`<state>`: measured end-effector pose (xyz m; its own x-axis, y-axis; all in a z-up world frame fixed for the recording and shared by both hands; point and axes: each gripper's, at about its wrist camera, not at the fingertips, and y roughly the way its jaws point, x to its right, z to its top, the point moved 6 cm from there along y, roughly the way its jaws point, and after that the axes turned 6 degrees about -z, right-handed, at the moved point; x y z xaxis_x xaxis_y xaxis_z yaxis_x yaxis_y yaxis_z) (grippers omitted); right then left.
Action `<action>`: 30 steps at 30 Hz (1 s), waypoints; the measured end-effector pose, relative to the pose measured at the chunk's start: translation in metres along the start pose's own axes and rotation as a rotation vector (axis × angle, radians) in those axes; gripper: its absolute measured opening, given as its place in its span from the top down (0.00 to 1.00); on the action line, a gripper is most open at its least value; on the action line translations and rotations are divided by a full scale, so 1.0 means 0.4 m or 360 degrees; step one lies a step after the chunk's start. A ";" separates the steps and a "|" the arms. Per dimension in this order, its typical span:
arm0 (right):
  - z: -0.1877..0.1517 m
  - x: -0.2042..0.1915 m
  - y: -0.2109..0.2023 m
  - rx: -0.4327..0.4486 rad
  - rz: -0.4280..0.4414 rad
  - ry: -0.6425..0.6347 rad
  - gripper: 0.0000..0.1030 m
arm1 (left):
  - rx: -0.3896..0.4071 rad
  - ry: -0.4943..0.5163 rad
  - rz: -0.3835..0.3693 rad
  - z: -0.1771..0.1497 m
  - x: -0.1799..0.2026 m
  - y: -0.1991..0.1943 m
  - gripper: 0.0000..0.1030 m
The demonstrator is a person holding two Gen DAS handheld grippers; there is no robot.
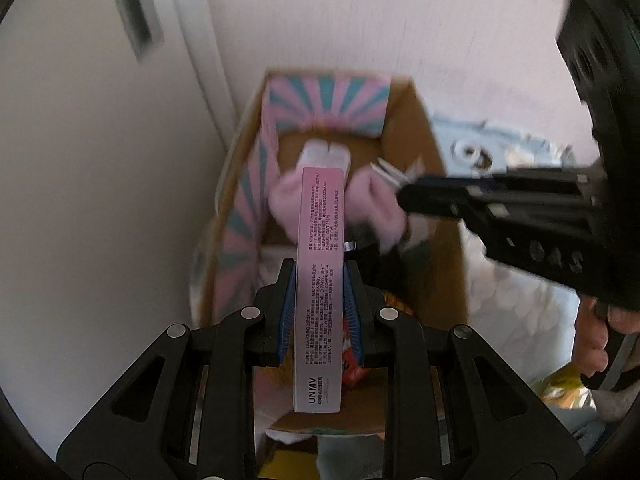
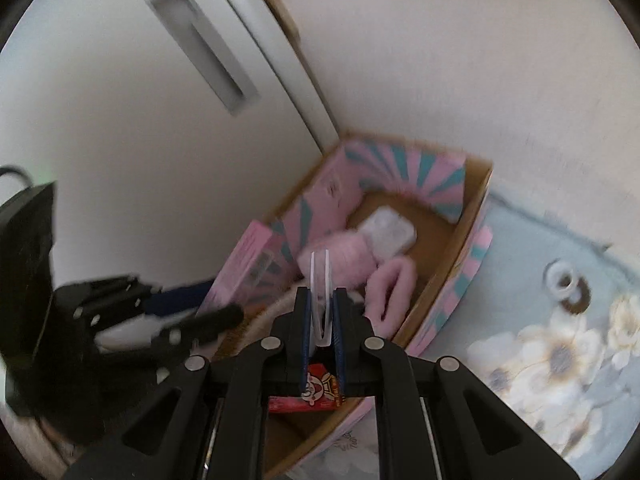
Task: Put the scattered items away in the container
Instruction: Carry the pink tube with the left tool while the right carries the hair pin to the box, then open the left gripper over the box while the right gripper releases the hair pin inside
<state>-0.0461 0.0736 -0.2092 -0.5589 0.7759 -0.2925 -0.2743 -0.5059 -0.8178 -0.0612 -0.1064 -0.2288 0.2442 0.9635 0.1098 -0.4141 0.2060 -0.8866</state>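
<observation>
An open cardboard box (image 1: pixel 408 128) with pink and teal striped inner flaps stands in the corner; it also shows in the right wrist view (image 2: pixel 476 200). Inside lie a pink fluffy item (image 1: pixel 384 208) (image 2: pixel 344 252), a white pack (image 1: pixel 324 152) (image 2: pixel 390 232) and a red packet (image 2: pixel 320 392). My left gripper (image 1: pixel 318 276) is shut on a long pink UNMV box (image 1: pixel 320 280), held above the container. My right gripper (image 2: pixel 320 300) is shut on a white two-pronged clip (image 2: pixel 320 296), also over the container; it shows at the right of the left wrist view (image 1: pixel 404 188).
White walls and a door (image 2: pixel 120 140) with a recessed handle (image 2: pixel 204 48) close in the box at left and behind. A pale blue floral cloth (image 2: pixel 560 320) covers the surface to the right of the box.
</observation>
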 end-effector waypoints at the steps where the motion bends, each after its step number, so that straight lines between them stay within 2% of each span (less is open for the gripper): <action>1: -0.004 -0.001 0.016 -0.0022 -0.0024 0.0006 0.90 | -0.0015 -0.0007 -0.0007 -0.012 -0.001 0.014 0.80; 6: -0.010 -0.006 0.060 -0.0076 -0.0090 -0.0007 0.91 | -0.0015 -0.0012 -0.0031 -0.030 0.005 0.032 0.80; 17: 0.018 -0.020 0.041 -0.0033 -0.0143 -0.0039 0.90 | 0.0033 0.0010 -0.0054 -0.009 0.014 0.012 0.80; 18: 0.018 -0.020 0.041 -0.0036 -0.0142 -0.0041 0.90 | 0.0034 0.0013 -0.0055 -0.007 0.015 0.011 0.78; 19: 0.018 -0.021 0.043 -0.0041 -0.0139 -0.0041 0.90 | 0.0046 0.0016 -0.0078 -0.004 0.017 0.008 0.70; 21: 0.021 -0.019 0.043 -0.0047 -0.0154 -0.0022 0.86 | 0.0073 0.0013 -0.0065 0.005 0.018 -0.006 0.00; 23: 0.024 -0.008 0.041 -0.0059 -0.0250 -0.0001 0.63 | 0.0185 0.0022 -0.0043 0.016 0.017 -0.042 0.01; 24: 0.028 -0.004 0.037 -0.0041 -0.0268 0.0003 0.59 | 0.0206 0.0025 -0.0048 0.021 0.017 -0.054 0.01; 27: 0.034 -0.003 0.019 0.0006 -0.0214 0.0020 0.55 | 0.0210 0.0010 -0.0016 0.033 0.006 -0.065 0.01; 30: 0.035 0.000 0.017 -0.0013 -0.0217 0.0032 0.55 | 0.0200 -0.0020 -0.0020 0.036 -0.007 -0.063 0.01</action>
<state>-0.0591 0.0650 -0.2079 -0.5010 0.8448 -0.1880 -0.3402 -0.3920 -0.8547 -0.0642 -0.1119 -0.2001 0.2392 0.9626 0.1271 -0.5179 0.2372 -0.8219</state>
